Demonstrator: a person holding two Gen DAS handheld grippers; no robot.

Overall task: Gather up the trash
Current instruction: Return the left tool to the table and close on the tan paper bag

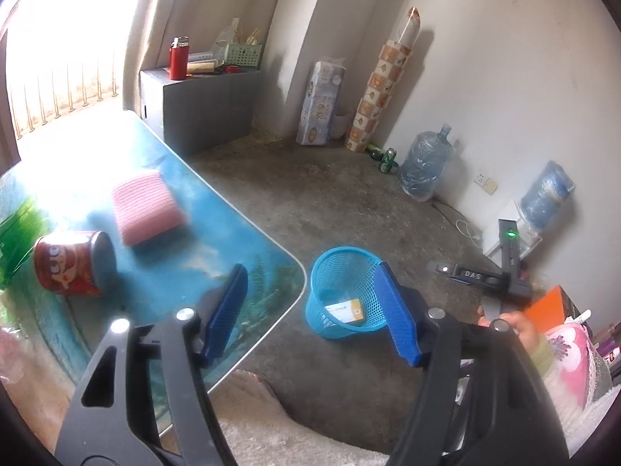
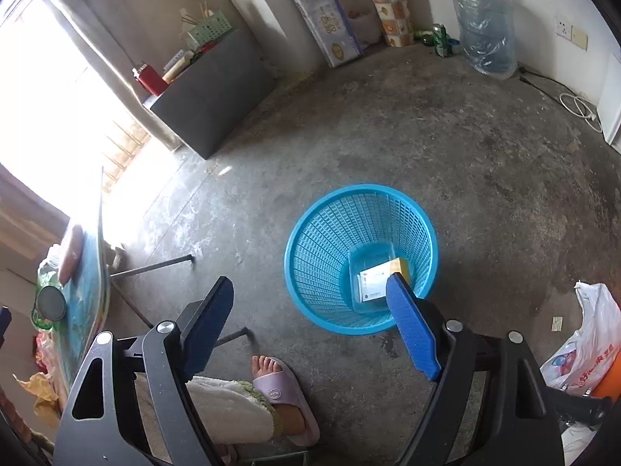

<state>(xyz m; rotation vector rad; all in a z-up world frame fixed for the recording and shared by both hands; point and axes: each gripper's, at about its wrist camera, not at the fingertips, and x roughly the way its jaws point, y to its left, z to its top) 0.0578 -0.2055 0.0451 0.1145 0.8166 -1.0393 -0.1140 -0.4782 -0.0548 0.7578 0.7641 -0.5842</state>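
A blue mesh basket [image 1: 330, 272] [image 2: 322, 233] stands on the concrete floor beside the table, with a small white and yellow carton [image 1: 343, 312] [image 2: 382, 273] lying in its bottom. My left gripper [image 1: 310, 272] hangs open and empty above the table's corner, level with the basket. On the blue table [image 1: 202, 233] lie a red can [image 1: 68, 270] on its side and a pink sponge [image 1: 145, 206]. My right gripper [image 2: 310, 285] is open and empty above the floor, its right finger over the basket's near rim. The right gripper's body also shows at the right of the left wrist view.
A grey cabinet [image 2: 217, 105] with a red flask [image 2: 149, 79] stands by the window. Water jugs [image 2: 485, 23], green cans [image 2: 438, 39] and a tissue pack [image 2: 326, 15] line the wall. A foot in a pink slipper [image 2: 279, 392] rests below. A plastic bag [image 2: 590, 345] lies right.
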